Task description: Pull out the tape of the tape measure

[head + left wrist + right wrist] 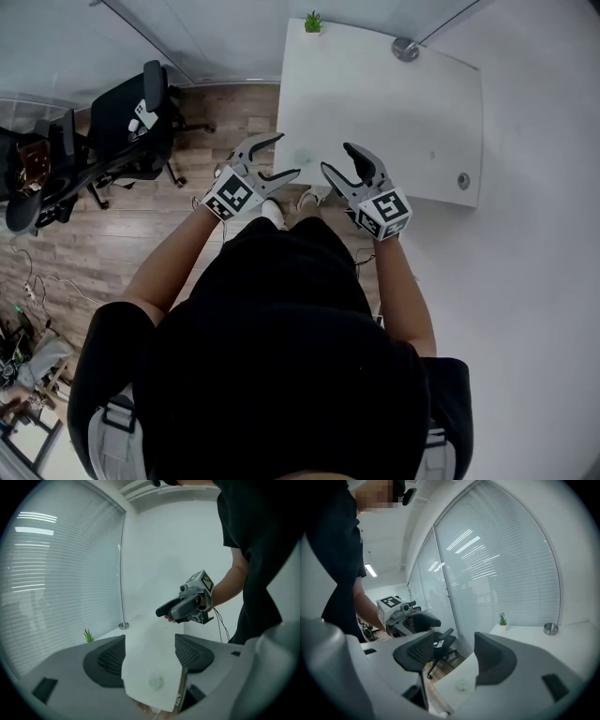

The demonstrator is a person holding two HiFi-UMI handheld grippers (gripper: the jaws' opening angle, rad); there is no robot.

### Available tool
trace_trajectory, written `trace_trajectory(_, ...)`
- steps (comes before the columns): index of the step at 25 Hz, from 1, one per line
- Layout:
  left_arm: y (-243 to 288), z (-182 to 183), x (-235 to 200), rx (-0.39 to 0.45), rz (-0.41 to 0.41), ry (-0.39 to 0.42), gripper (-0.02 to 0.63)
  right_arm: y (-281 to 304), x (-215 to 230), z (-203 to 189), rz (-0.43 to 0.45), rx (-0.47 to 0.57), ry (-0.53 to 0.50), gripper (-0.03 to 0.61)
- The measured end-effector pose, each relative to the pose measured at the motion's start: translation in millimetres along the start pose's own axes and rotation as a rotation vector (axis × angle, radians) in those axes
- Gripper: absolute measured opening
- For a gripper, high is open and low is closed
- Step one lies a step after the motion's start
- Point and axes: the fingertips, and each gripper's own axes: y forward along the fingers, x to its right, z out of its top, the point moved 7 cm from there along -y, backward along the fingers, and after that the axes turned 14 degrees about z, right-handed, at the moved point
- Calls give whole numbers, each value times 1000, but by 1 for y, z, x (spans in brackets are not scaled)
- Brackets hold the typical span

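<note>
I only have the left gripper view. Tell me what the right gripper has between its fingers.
Observer: Nothing. In the right gripper view, the right gripper has its fingers apart, with only the white table edge and floor showing between them.
Operator: Report what stands on the floor to my left.
Observer: A black office chair stands on the wood floor, apart from the table.
Operator: Find me the tape measure.
Observer: No view shows one. The head view adds only a small round fitting near the table's right edge.
</note>
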Motion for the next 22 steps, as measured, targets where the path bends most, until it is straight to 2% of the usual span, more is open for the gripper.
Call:
trace_trajectory(10, 39, -39, -4, -88, -83, -37, 330, 18, 33, -48, 32, -124, 39, 242)
trace_trajectory(13, 53, -60, -7, -111, -112, -19, 330, 29, 43, -71, 27, -149, 61, 236)
trace_trajectory(22, 69, -91, 5, -183, -203, 15, 325, 36, 38, -114, 11, -222, 126, 222)
